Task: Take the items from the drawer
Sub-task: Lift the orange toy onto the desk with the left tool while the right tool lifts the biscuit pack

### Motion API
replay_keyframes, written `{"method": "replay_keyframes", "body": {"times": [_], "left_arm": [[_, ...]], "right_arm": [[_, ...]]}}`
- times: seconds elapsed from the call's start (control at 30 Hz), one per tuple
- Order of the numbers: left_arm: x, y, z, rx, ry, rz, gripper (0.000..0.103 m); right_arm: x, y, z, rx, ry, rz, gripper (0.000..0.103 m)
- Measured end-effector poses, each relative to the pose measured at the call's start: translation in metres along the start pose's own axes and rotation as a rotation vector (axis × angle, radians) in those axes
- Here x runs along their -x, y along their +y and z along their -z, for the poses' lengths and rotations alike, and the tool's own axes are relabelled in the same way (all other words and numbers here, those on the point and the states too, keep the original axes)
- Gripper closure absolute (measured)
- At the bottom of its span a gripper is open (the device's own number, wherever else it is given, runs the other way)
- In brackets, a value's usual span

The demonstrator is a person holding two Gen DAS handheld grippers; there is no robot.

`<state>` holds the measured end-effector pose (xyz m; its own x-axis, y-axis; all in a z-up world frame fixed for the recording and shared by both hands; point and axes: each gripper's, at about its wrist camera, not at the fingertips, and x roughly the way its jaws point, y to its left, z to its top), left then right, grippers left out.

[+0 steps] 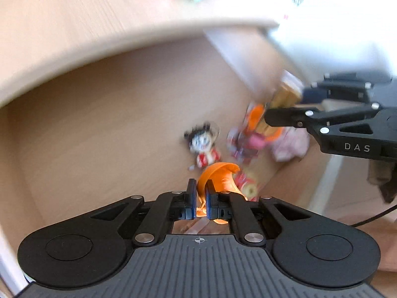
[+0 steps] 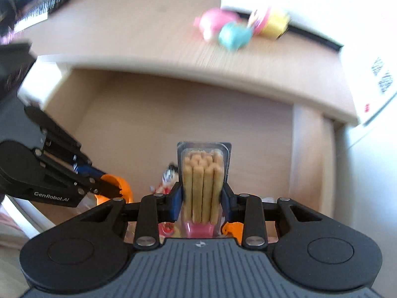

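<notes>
Orange toy | clamped, left jaws | biscuit-stick pack, apparently, between right jaws

one biscuit-stick pack, one doll figure

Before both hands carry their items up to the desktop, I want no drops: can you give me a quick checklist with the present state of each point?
1. Left gripper jaws closed on the orange cup: ok.
2. Right gripper jaws closed on both sides of the biscuit stick pack: ok.
3. Pack upright in the jaws: ok.
4. Grip on the cup deep enough: cannot tell; only its thin rim is pinched.
5. Free spot on the desktop beside the pastel toys: ok.
6. Drawer emptied: not ok; the small doll and other packets remain.
</notes>
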<state>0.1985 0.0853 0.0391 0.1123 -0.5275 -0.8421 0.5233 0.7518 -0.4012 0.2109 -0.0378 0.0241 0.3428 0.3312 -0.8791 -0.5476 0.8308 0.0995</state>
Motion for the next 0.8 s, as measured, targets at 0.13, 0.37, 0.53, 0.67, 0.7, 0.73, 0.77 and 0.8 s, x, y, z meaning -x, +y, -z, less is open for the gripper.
{"method": "replay_keyframes", "body": {"times": [0.13,0.37,0.53,0.67,0.7,0.73,0.77,0.8], "left_arm": [[0.037,-0.003,-0.027,0.052,-0.151,0.030,0.094],[0.079,0.026,-0.100,0.175,-0.451,-0.151,0.094],[0.050,0.050,-0.127,0.218,-0.448,-0.265,0.090],[0.038,0.058,-0.124,0.234,-0.437,-0.338,0.086],[0.042,0.060,-0.122,0.234,-0.451,-0.353,0.086],[0.046,0.062,-0.121,0.245,-0.458,-0.367,0.085],[0.051,0.065,-0.117,0.265,-0.473,-0.373,0.085],[0.057,0.067,-0.115,0.285,-0.494,-0.367,0.085]], "right_arm": [[0.024,-0.022,-0.007,-0.057,-0.092,0.004,0.072],[0.058,-0.045,-0.035,-0.152,-0.229,-0.028,0.072],[0.066,-0.054,-0.044,-0.201,-0.270,-0.038,0.072],[0.072,-0.069,-0.054,-0.271,-0.310,-0.061,0.072],[0.072,-0.075,-0.058,-0.295,-0.316,-0.076,0.072],[0.070,-0.080,-0.061,-0.322,-0.322,-0.093,0.072],[0.068,-0.085,-0.065,-0.348,-0.327,-0.108,0.072],[0.064,-0.090,-0.069,-0.369,-0.330,-0.123,0.072]]}}
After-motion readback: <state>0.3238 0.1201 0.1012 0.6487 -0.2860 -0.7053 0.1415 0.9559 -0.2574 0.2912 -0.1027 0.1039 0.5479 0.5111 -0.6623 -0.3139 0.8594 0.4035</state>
